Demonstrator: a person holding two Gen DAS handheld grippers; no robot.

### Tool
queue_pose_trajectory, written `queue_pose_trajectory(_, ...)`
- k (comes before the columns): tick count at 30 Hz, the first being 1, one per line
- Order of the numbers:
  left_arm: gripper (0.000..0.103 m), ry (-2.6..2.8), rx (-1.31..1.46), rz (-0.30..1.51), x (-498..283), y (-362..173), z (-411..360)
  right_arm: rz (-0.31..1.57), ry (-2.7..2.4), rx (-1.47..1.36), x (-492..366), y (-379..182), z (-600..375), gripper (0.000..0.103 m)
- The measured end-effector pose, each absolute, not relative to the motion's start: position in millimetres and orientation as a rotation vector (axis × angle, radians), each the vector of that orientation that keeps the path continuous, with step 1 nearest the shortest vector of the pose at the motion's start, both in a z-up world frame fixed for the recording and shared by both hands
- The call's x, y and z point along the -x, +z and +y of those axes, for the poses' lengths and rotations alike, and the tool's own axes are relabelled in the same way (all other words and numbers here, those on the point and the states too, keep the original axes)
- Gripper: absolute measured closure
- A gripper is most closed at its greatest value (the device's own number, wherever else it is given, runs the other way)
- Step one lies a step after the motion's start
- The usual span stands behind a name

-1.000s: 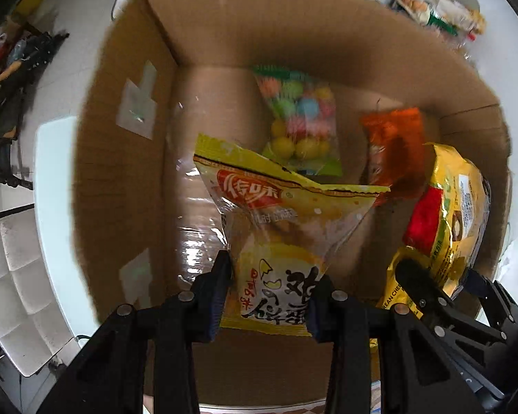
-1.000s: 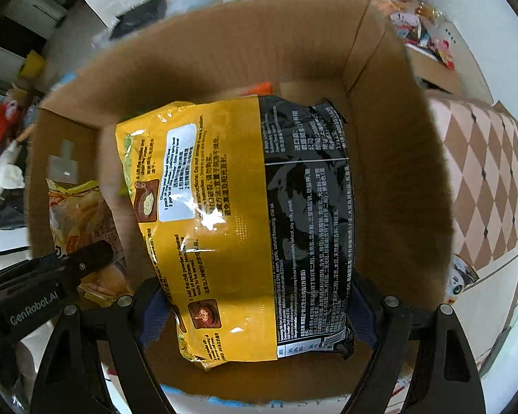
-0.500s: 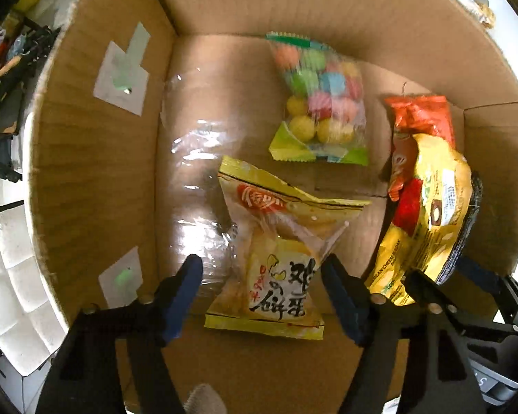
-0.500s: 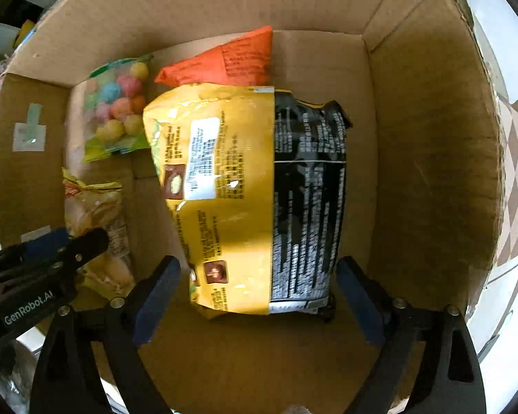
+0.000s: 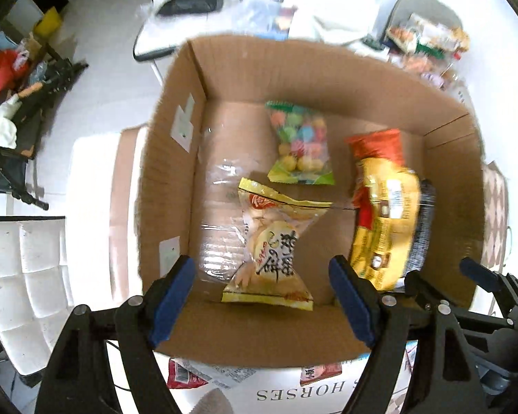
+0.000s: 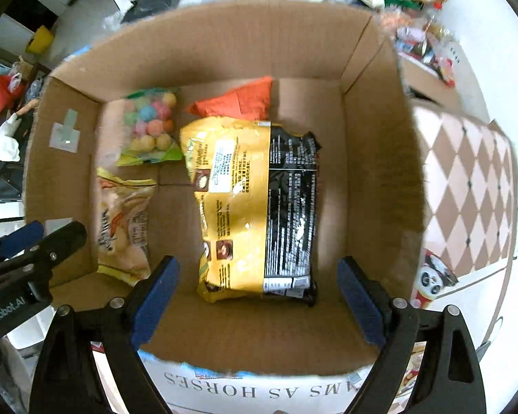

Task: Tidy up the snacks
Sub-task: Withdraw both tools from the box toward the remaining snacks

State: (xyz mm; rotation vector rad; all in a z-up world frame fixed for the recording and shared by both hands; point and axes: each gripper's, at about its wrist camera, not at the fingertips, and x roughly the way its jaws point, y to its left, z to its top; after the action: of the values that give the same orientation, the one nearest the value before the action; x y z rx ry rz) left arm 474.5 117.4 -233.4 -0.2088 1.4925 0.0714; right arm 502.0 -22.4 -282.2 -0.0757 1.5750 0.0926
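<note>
Both arms hover above the open brown cardboard box (image 5: 328,69), and the sensible next move is to lift straight up, clear of the rim, before going for more of the loose packets (image 6: 418,41) at the upper right. In the left view the left tongs (image 5: 259,302) gape wide and hold nothing; the pale yellow rice-cracker bag (image 5: 272,245) lies on the box floor between the blue pads, apart from them. Right of it lie the clear pouch of coloured candy balls (image 5: 302,145) and the orange packet (image 5: 376,145). The right tongs (image 6: 255,296) are equally wide and empty over the yellow-and-black bag (image 6: 255,203).
</note>
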Motion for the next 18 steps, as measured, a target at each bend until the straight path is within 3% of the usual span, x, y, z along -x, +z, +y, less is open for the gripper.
queue_pose_trajectory(18, 0.024, 0.118, 0.202, 1.242, -388, -156, 115, 1.377, 0.141, -0.012, -413, -199, -44, 0.009)
